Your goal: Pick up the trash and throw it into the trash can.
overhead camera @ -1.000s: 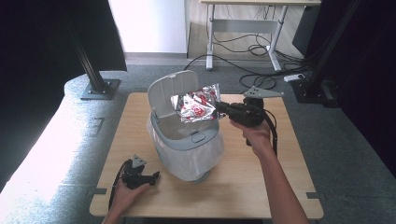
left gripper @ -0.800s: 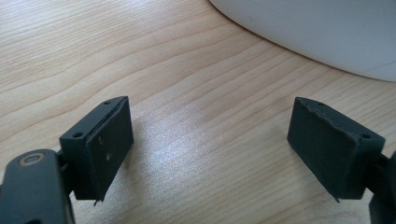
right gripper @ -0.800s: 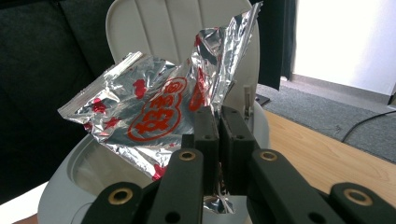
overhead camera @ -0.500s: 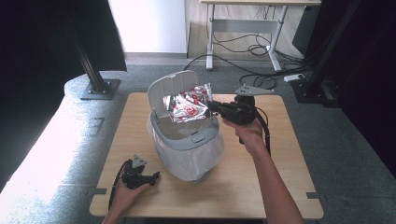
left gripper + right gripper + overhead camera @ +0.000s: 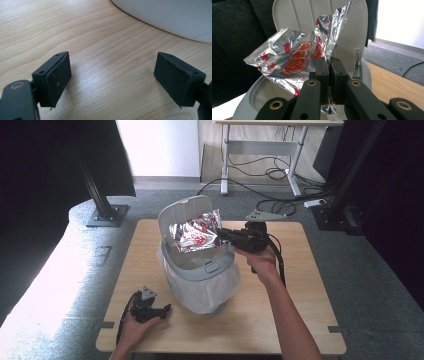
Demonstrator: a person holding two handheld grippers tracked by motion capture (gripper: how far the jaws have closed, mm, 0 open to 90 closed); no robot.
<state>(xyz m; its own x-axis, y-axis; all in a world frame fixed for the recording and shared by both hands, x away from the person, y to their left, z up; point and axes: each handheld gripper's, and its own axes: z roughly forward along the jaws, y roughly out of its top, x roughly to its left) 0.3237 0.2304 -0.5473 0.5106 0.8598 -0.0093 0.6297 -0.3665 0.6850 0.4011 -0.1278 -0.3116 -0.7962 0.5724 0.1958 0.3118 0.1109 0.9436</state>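
The high view takes in the whole tabletop (image 5: pixel 280 320): the bin (image 5: pixel 200 270) with its white liner and raised lid (image 5: pixel 182 212), the right gripper (image 5: pixel 222 234) reaching in from the side, and the left gripper (image 5: pixel 167 308) lying low on the wood near the bin's foot. From there the right fingers are too small to read.

The right gripper view settles it: the two fingers (image 5: pixel 322 72) are pressed together on a lower corner of a crinkled silver wrapper (image 5: pixel 294 60) with red print, pinching the foil between them. The wrapper spreads up and away from the fingertips, in front of the lid's inner face (image 5: pixel 307 15) and above the bin's open mouth (image 5: pixel 262 95). The print cannot be read, and the pinched foil edge is hidden behind the fingers. The bottom of the bin's inside is cut off.

The left gripper view shows what the high view cannot: its fingers (image 5: pixel 57 75) stand spread wide apart, with bare wood between them and nothing held. Beyond the fingertips the curved white side of the bin (image 5: pixel 170 17) is cut off by the top edge. Whether the fingers touch the tabletop cannot be told.
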